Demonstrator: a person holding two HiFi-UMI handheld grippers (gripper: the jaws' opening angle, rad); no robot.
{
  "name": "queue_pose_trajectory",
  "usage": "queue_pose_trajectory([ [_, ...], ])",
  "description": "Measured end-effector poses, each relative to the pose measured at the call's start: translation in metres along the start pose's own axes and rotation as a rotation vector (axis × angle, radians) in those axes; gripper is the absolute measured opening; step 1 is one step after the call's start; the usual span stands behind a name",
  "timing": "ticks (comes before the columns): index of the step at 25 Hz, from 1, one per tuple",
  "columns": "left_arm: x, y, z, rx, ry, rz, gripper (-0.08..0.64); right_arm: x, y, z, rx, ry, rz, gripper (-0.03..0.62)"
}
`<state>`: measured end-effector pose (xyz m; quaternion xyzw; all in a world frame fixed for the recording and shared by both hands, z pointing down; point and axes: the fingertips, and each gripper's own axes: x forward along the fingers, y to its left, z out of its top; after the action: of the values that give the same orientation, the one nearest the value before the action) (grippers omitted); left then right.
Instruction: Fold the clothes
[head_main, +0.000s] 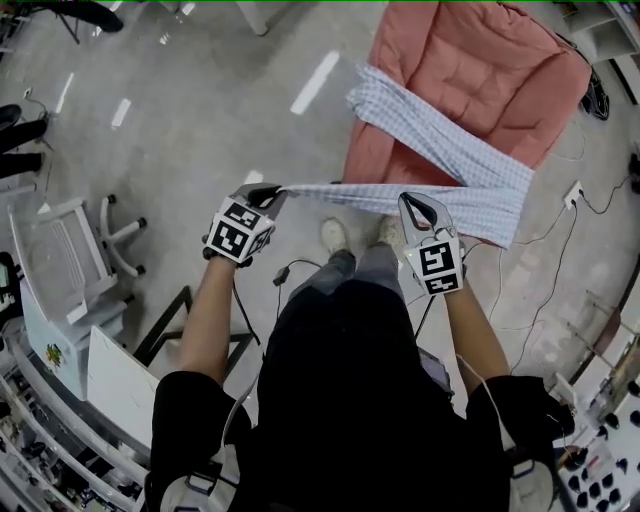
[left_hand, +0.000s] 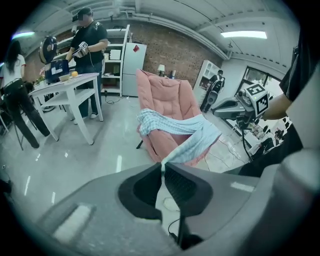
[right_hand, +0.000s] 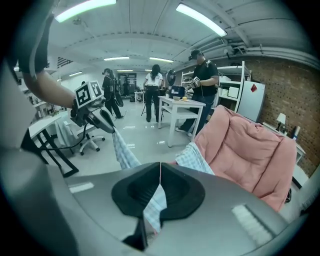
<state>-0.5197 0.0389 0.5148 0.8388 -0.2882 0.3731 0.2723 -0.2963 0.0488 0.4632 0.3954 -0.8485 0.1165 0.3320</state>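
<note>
A pink padded armchair stands on a glossy grey floor. A brick wall runs behind it, with what looks like a white refrigerator against it. A person in dark clothes stands at a white table. A white office chair sits well apart from the armchair.

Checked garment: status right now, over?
Grippers: left gripper and right gripper both shut on checked garment. Edge stretched between them, rest draped on pink armchair. Nothing blocking.
</note>
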Motion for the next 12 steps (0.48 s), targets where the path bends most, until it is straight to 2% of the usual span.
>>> queue_pose_trajectory([
  [7,0.028,0.027,-0.015,-0.051,0.025,-0.004,0.026,0.019,-0.009,-0.001,-0.009,-0.007,-0.004,0.008],
  [12,0.045,0.057,0.006,-0.073,0.039,-0.024,0.026,0.037,-0.036,0.001,-0.007,0.013,-0.030,0.008],
])
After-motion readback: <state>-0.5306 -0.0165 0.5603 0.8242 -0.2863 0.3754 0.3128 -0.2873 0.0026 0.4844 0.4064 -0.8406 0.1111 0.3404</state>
